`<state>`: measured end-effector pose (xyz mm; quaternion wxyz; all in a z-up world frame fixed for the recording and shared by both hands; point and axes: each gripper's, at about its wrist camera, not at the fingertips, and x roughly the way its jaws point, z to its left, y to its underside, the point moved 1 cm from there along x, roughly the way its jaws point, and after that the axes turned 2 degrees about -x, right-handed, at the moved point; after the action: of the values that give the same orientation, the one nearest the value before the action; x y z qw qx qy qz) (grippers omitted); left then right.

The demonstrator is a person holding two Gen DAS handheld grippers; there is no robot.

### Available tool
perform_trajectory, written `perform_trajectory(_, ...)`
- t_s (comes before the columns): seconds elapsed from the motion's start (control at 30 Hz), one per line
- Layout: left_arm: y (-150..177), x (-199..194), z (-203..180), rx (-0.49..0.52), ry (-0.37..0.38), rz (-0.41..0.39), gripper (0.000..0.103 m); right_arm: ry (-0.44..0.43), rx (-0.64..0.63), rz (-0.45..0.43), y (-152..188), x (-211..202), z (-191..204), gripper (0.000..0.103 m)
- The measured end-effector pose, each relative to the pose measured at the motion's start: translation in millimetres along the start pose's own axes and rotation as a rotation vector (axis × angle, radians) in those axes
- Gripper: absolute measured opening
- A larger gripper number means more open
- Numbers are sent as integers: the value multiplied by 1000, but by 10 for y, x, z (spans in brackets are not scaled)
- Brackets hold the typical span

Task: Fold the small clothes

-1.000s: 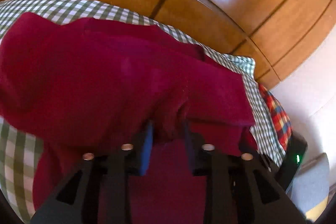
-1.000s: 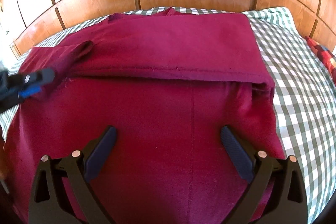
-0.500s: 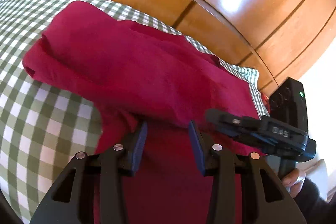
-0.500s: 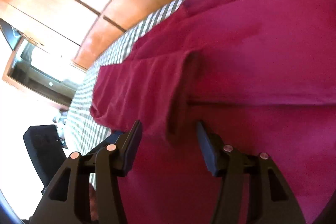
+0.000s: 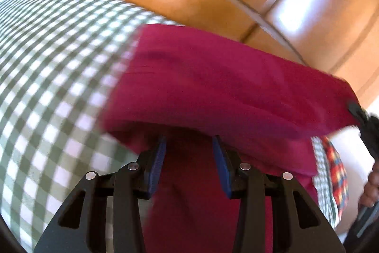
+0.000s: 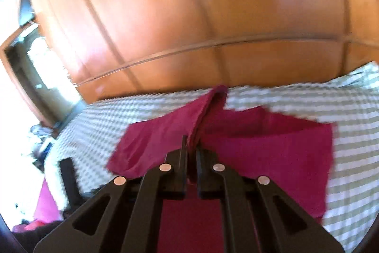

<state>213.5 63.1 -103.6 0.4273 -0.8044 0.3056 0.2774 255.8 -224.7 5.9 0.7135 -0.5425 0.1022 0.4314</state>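
Observation:
A dark red garment [image 5: 225, 87] lies on a green-and-white checked bedspread [image 5: 54, 77]. In the left wrist view a folded layer bulges just beyond my left gripper [image 5: 189, 146], whose blue-padded jaws stand apart over the cloth with nothing pinched between them. In the right wrist view my right gripper [image 6: 191, 146] is shut on a raised fold of the garment [image 6: 260, 141], which rises from the jaws toward the headboard. The right gripper's tip also shows at the right edge of the left wrist view [image 5: 362, 115].
A wooden panelled headboard [image 6: 189, 27] stands behind the bed. A red plaid cloth [image 5: 336, 172] lies at the bed's right edge. A pink item [image 6: 45, 200] and a doorway [image 6: 35, 58] are at the left. A hand [image 5: 372, 189] shows at far right.
My right gripper has closed on a fold of the garment and lifted it. My left gripper let go of the cloth a second ago and its jaws have opened wider.

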Motion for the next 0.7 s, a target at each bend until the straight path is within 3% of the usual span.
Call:
perform_trajectory(0.1,5,36,166,-59,26,22,40,108,102,57,170,144,-596,5)
perform_trajectory(0.2,42,45,102,-15,14,24,40,166,200,154,446,375,-1014,5)
perform_trajectory(0.3,82,84,-7,63,-35,30,40,189,234,195,715,515,-1153,5)
perform_trajectory(0.4,89,53,-43,75,-31,53,40,191,244,171,792,518,-1135,5)
perform_trajectory(0.5,137,-73,-115,110,41,89,40,187,235,162,786,470,-1098,5)
perform_trajectory(0.6,165,-301,-247,161,176,93,40,177,262,134,805,371,-1194,7)
perform_trajectory(0.67,136,-404,-337,181,208,73,40,158,298,133,816,328,-1284,22)
perform_trajectory(0.7,110,-426,-378,178,192,81,40,169,295,126,818,270,-1299,22)
